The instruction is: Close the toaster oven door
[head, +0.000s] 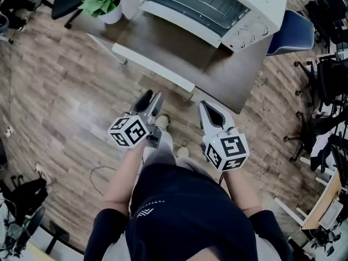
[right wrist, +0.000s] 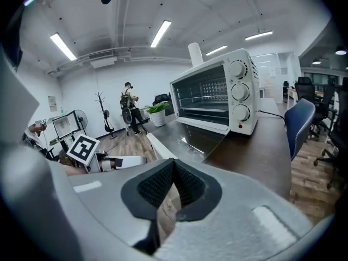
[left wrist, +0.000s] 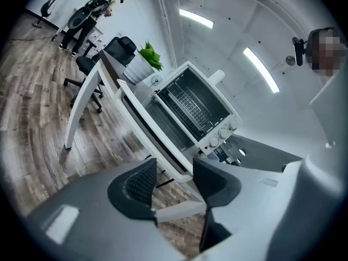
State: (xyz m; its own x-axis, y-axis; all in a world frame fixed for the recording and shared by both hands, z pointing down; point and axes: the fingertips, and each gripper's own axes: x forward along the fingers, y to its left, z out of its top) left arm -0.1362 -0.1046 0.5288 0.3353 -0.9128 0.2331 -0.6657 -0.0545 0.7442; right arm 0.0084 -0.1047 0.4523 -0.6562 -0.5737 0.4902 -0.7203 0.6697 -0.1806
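Note:
The white toaster oven (head: pixel 239 10) stands on a dark brown table (head: pixel 239 75) at the top of the head view. Its glass door (head: pixel 163 39) hangs open, lying flat towards me, with a white handle bar (head: pixel 152 67) along the near edge. My left gripper (head: pixel 150 102) is open and empty, just short of the handle. My right gripper (head: pixel 209 113) is shut on nothing, below the table's near corner. In the left gripper view the oven (left wrist: pixel 212 124) and its lowered door (left wrist: pixel 147 118) lie beyond the open left gripper (left wrist: pixel 174 181). In the right gripper view the oven (right wrist: pixel 223 97) and door (right wrist: pixel 198 137) sit ahead of the right gripper (right wrist: pixel 173 170).
A potted plant (head: pixel 103 1) stands on the table left of the oven. A blue chair (head: pixel 291 31) is behind the table's right end, and black office chairs (head: pixel 326 80) crowd the right side. A person (right wrist: pixel 129 105) stands far off. The floor is wood.

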